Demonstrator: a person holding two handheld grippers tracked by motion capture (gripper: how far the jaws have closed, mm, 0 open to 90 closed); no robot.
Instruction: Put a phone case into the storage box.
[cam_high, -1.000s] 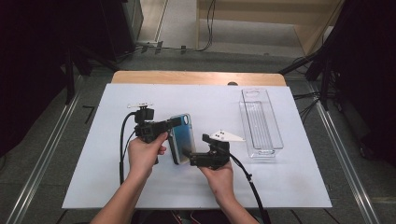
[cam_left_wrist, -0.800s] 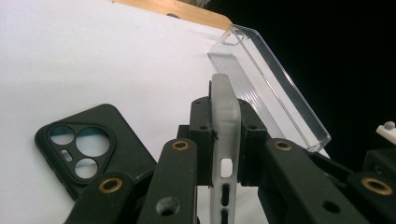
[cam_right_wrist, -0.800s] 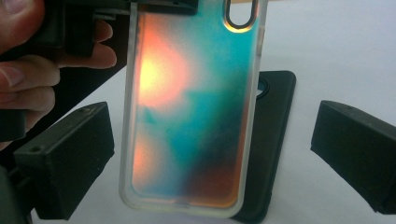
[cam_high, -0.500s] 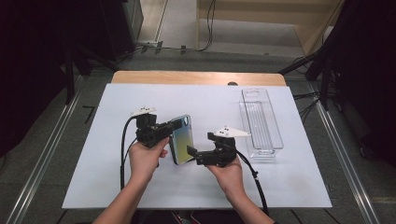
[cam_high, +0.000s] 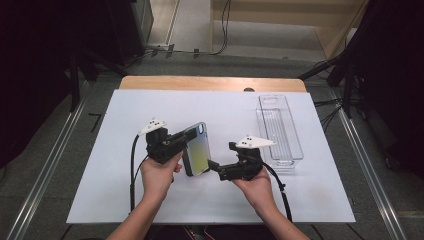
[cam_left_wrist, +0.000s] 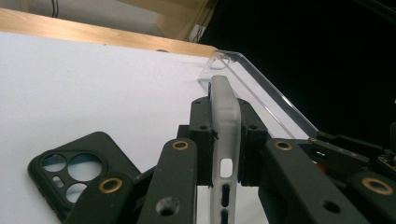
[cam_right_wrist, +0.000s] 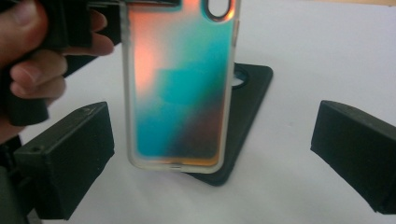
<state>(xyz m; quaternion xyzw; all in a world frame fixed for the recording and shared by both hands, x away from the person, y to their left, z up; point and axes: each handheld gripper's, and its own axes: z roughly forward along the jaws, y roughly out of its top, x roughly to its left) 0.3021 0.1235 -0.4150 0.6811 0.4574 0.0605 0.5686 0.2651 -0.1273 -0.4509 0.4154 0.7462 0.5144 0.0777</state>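
My left tongs (cam_high: 186, 141) grip the iridescent phone case (cam_high: 197, 148) by its thin frosted rim; in the left gripper view the jaws pinch it edge-on, case (cam_left_wrist: 224, 140) standing upright between them. My right tongs (cam_high: 214, 165) stand wide, nothing in them, jaws flanking the case's lower end without touching it. Key relation: the case hangs straight ahead of the right tongs, broad face toward them, long axis running up and away from the counter (cam_high: 150, 105), bottom edge nearest. Right hand (cam_high: 257, 185) is the free one, so my guess is it takes or steadies that lower end next. Case (cam_right_wrist: 180, 84) looks glossy, teal-orange sheen, translucent soft rim, rounded corners, camera cutout at top. Behind it, flat on the counter, lies a matte black phone case (cam_right_wrist: 245, 107) with round lens holes (cam_left_wrist: 70, 170). A clear plastic tray (cam_high: 280, 130), long and narrow, sits beyond the right tongs, well apart.
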